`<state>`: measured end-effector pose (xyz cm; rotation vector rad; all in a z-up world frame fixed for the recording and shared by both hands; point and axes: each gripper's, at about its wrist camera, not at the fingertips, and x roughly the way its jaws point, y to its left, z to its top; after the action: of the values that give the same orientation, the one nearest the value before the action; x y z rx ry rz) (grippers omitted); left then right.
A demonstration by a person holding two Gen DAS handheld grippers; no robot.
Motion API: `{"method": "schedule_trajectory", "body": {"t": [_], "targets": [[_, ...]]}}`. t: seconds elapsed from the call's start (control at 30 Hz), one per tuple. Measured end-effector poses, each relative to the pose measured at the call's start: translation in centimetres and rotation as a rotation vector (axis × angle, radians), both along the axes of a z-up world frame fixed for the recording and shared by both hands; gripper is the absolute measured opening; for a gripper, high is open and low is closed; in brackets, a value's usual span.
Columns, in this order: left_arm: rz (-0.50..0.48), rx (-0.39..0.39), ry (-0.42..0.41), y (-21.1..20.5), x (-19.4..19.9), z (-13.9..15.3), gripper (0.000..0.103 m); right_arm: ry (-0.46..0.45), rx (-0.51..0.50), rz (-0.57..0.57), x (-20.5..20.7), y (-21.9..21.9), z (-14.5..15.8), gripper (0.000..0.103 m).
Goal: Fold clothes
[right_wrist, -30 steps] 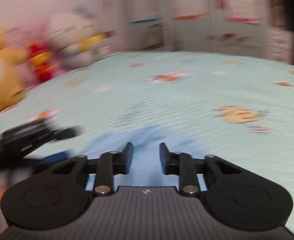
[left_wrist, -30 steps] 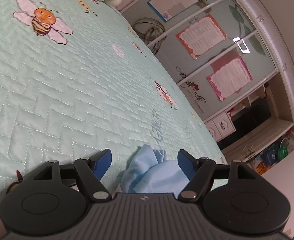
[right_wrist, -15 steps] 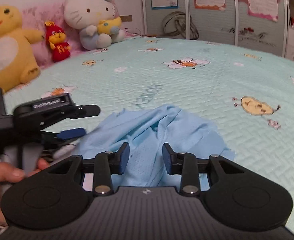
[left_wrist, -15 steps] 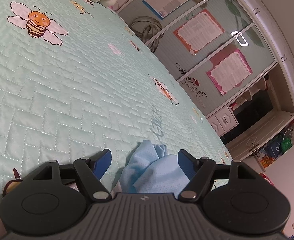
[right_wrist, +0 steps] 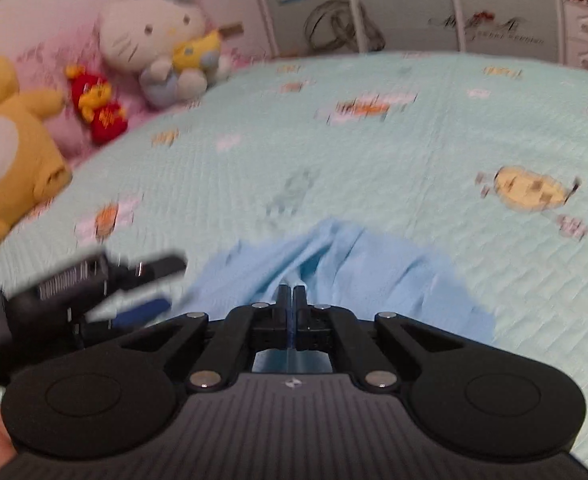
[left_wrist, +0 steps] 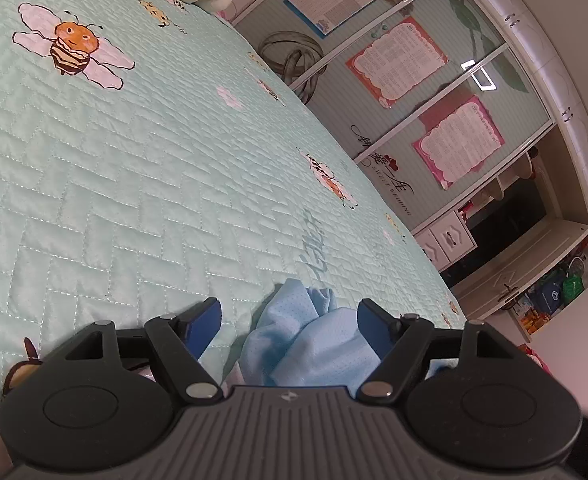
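Quilted bedspread [left_wrist: 133,184] bears one blue garment [right_wrist: 334,264]: right claw [right_wrist: 292,300] clamped on it, left claw [left_wrist: 289,316] spread apart.

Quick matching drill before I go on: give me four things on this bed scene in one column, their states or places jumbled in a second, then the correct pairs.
Column one:
1. left gripper
2. right gripper
3. light blue garment
4. yellow plush toy

Column two:
A. crumpled on the mint quilt
B. jaws closed together at the fabric
C. sitting at the head of the bed
D. jaws spread wide, cloth lying between them

Pairs: 1-D, 2-B, 3-A, 4-C. The right wrist view is blurred, so whether fabric is really pinched is only likely.
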<state>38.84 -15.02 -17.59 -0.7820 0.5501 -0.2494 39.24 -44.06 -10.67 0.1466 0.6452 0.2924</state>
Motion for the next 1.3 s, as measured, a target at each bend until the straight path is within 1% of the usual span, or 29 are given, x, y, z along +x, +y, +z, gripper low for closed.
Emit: {"method": "schedule_trajectory", "body": {"t": [0.03, 0.13, 0.23, 0.27, 0.3, 0.33, 0.4, 0.43, 0.5, 0.57, 0.63, 0.73, 0.8, 0.9, 0.93, 0.97, 1.07, 1.13, 1.2, 1.23, 1.27, 1.3], "targets": [[0.000, 0.000, 0.000, 0.0, 0.0, 0.0, 0.078, -0.026, -0.011, -0.018, 0.3, -0.3, 0.8, 0.000], [0.001, 0.004, -0.004, -0.1, -0.1, -0.1, 0.078, -0.165, -0.159, -0.094, 2.2, -0.5, 3.8, 0.000], [-0.001, 0.011, -0.006, -0.2, -0.1, 0.0, 0.078, -0.321, -0.320, -0.249, 5.5, -0.9, 6.4, 0.000], [-0.001, 0.012, -0.006, -0.2, -0.1, 0.0, 0.078, -0.372, -0.344, -0.292, 6.6, -1.2, 7.2, 0.000], [-0.002, 0.012, -0.006, -0.2, -0.1, 0.0, 0.079, -0.399, -0.354, -0.307, 7.7, -1.4, 7.5, 0.000], [-0.003, 0.013, -0.006, -0.2, 0.0, 0.0, 0.079, -0.415, -0.362, -0.311, 8.8, -1.7, 7.7, 0.002], [-0.004, 0.012, -0.006, -0.2, 0.0, 0.0, 0.079, -0.349, -0.362, -0.287, 11.0, -2.4, 7.3, 0.010], [-0.004, 0.011, -0.006, -0.2, 0.0, 0.0, 0.079, -0.331, -0.341, -0.291, 10.9, -2.9, 6.8, 0.015], [-0.003, 0.010, -0.006, -0.2, -0.1, 0.0, 0.079, -0.316, -0.284, -0.313, 9.7, -4.0, 5.7, 0.017], [-0.003, 0.013, -0.007, -0.3, -0.1, 0.0, 0.079, -0.300, -0.226, -0.336, 8.5, -5.1, 4.6, 0.033], [-0.003, 0.017, -0.008, -0.4, -0.2, 0.0, 0.079, -0.284, -0.169, -0.357, 7.3, -6.2, 3.4, 0.038], [-0.004, 0.034, -0.014, -0.6, -0.2, 0.0, 0.080, -0.175, -0.121, -0.339, 5.9, -7.2, 0.7, 0.038], [-0.006, 0.039, -0.016, -0.7, -0.2, 0.0, 0.080, -0.120, -0.103, -0.342, 5.6, -7.4, -0.9, 0.038], [-0.008, 0.038, -0.018, -0.7, -0.1, -0.1, 0.081, -0.064, -0.072, -0.393, 6.0, -7.2, -2.6, 0.040], [-0.009, 0.039, -0.019, -0.7, -0.1, -0.1, 0.081, -0.045, -0.062, -0.410, 6.2, -7.1, -3.1, 0.043], [-0.010, 0.040, -0.020, -0.8, -0.1, -0.1, 0.082, -0.026, -0.053, -0.438, 6.5, -7.3, -3.6, 0.048], [-0.011, 0.040, -0.021, -0.8, 0.0, -0.1, 0.082, 0.015, -0.035, -0.515, 7.6, -7.8, -4.8, 0.049], [-0.012, 0.040, -0.022, -0.8, 0.0, -0.1, 0.082, -0.034, -0.034, -0.517, 7.2, -7.7, -4.8, 0.048], [-0.012, 0.042, -0.022, -0.8, 0.0, -0.2, 0.082, -0.108, -0.051, -0.455, 6.4, -7.5, -4.4, 0.048], [-0.011, 0.043, -0.023, -0.8, 0.0, -0.1, 0.082, -0.130, -0.047, -0.418, 6.2, -7.4, -4.3, 0.045], [-0.011, 0.045, -0.024, -0.8, 0.0, -0.2, 0.082, -0.138, -0.061, -0.397, 6.5, -7.1, -4.3, 0.039], [-0.011, 0.047, -0.025, -0.8, -0.1, -0.2, 0.082, -0.142, -0.085, -0.383, 6.9, -6.7, -4.3, 0.037]]}}
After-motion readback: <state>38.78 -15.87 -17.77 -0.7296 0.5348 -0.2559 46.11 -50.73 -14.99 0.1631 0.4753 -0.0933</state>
